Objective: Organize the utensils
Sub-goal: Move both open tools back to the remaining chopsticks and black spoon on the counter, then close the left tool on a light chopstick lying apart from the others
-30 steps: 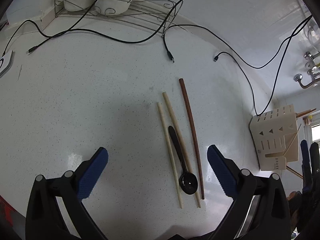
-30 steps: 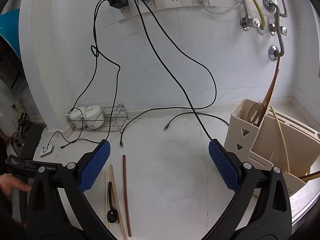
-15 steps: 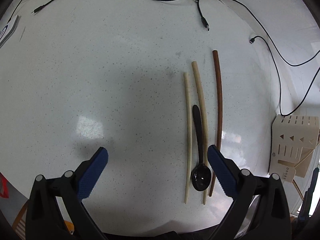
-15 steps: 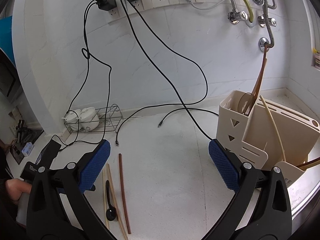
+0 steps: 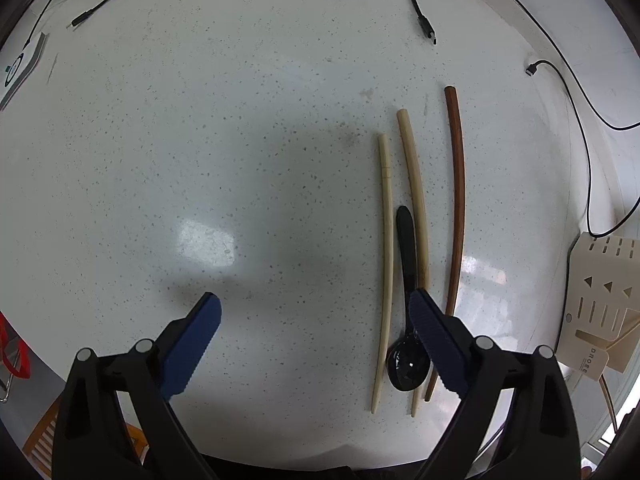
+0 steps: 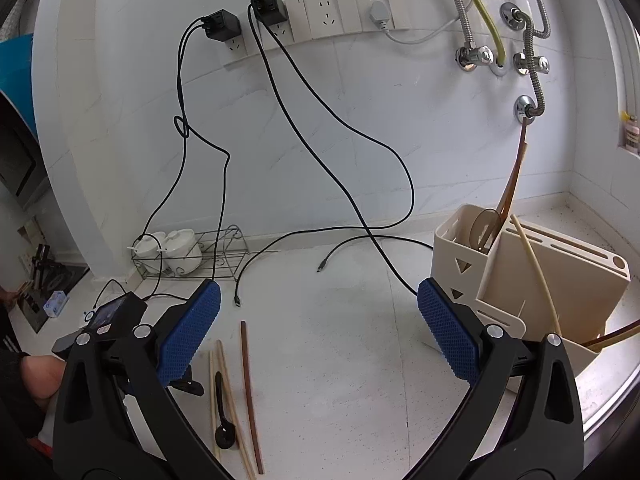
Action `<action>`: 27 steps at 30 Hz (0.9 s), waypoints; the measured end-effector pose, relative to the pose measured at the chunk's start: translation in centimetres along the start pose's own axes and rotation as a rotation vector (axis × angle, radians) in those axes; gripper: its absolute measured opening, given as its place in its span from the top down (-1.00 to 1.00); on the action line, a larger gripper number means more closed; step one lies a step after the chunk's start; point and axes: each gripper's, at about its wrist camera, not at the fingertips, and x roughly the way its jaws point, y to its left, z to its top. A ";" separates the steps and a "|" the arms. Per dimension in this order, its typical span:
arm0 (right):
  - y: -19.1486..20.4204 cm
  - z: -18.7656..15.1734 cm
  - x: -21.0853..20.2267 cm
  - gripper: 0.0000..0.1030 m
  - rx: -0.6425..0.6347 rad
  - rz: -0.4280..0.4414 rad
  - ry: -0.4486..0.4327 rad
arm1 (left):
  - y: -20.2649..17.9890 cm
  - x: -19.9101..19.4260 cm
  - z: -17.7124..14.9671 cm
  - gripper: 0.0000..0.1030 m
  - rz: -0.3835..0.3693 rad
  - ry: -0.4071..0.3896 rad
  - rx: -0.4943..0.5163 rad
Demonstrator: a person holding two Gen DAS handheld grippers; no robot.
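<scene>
On the white speckled counter lie two pale chopsticks, a black spoon between them, and a brown chopstick to their right. My left gripper is open above the counter, its right finger over the spoon's bowl end. The same utensils appear low in the right wrist view: spoon, brown chopstick. My right gripper hangs open and holds nothing. A beige utensil holder with several utensils inside stands at the right.
Black cables trail over the far counter. A wire rack with white lidded pots stands by the wall. Wall sockets and tap pipes are above. A person's hand holds the left gripper body.
The left gripper has moved closer and lower over the counter; the utensils now sit by its right finger. The right wrist view shifted slightly, with the holder nearer.
</scene>
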 end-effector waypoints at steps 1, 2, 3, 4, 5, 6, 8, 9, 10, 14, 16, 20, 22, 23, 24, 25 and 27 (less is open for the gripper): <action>0.0 0.0 -0.1 -0.83 0.000 0.003 -0.002 | 0.0 0.2 0.0 -0.78 0.005 0.009 -0.009; 0.0 0.1 -0.1 -0.83 0.000 0.005 -0.005 | -0.1 0.4 0.1 -0.66 0.003 0.017 -0.018; -0.1 0.1 -0.2 -0.83 0.001 0.006 -0.008 | -0.1 0.7 0.1 -0.58 0.000 0.027 -0.028; -0.1 0.2 -0.2 -0.83 0.003 0.006 -0.010 | -0.2 1.0 0.2 -0.58 0.001 0.038 -0.037; -0.2 0.2 -0.3 -0.83 0.007 0.006 -0.013 | -0.2 1.1 0.2 -0.58 -0.001 0.041 -0.045; -0.2 0.2 -0.3 -0.83 0.011 0.006 -0.014 | -0.1 1.1 0.2 -0.58 0.001 0.037 -0.047; -0.5 0.2 -0.4 -0.83 0.022 0.006 -0.015 | -0.4 1.2 0.3 -0.58 0.002 0.037 -0.042; -0.6 0.2 -0.5 -0.83 0.026 0.005 -0.015 | -0.6 1.2 0.3 -0.58 0.000 0.038 -0.038; -0.6 0.2 -0.5 -0.83 0.026 0.005 -0.015 | -0.9 1.2 0.4 -0.58 0.003 0.035 -0.037; -0.8 0.1 -0.6 -0.83 0.021 0.001 -0.014 | -1.9 1.3 0.5 -0.58 0.033 0.025 -0.018; -0.9 0.1 -0.7 -0.83 0.023 0.001 -0.014 | -2.8 1.6 0.4 -0.58 0.046 0.025 -0.018; -1.1 0.3 -1.0 -0.83 0.024 0.000 -0.025 | -3.3 1.8 0.7 -0.58 0.070 0.026 -0.009; -1.2 0.4 -1.1 -0.83 0.028 0.000 -0.028 | -3.7 1.9 0.6 -0.58 0.090 0.020 0.002; -1.2 0.4 -1.1 -0.83 0.030 0.002 -0.030 | -3.9 2.0 0.7 -0.58 0.106 0.017 0.009; -1.3 0.4 -1.1 -0.83 0.031 0.003 -0.032 | -3.9 2.0 0.7 -0.58 0.122 0.015 0.013; -1.3 0.4 -1.2 -0.83 0.032 0.003 -0.034 | -4.1 2.0 0.7 -0.58 0.130 0.013 0.015; -1.3 0.3 -1.2 -0.83 0.033 0.006 -0.036 | -4.4 2.1 0.8 -0.58 0.157 0.012 0.014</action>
